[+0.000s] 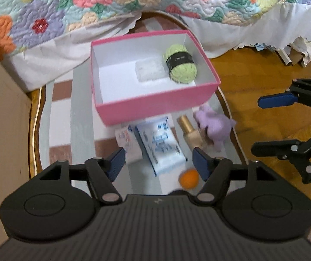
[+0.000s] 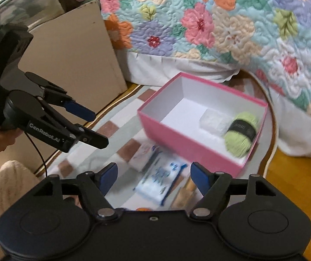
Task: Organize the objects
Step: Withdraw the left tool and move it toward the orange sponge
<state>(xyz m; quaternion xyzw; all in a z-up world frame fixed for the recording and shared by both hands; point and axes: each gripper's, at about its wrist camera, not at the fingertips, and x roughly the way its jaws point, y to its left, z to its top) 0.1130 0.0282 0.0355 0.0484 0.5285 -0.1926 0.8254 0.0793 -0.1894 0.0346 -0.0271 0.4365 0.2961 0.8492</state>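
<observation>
Both the left gripper and the right gripper are hanging spread and empty above the tissue pack, which is lying below the pink box at frame centre and probably feeling light, soft and slippery, so taking it across its narrow sides seems best.

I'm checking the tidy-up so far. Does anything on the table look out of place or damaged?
Nothing looks damaged or spilled. The pink box holds only the green yarn and a clear packet; the tissue pack, gold bottle, purple plush and orange ball lie loose beside it.
</observation>
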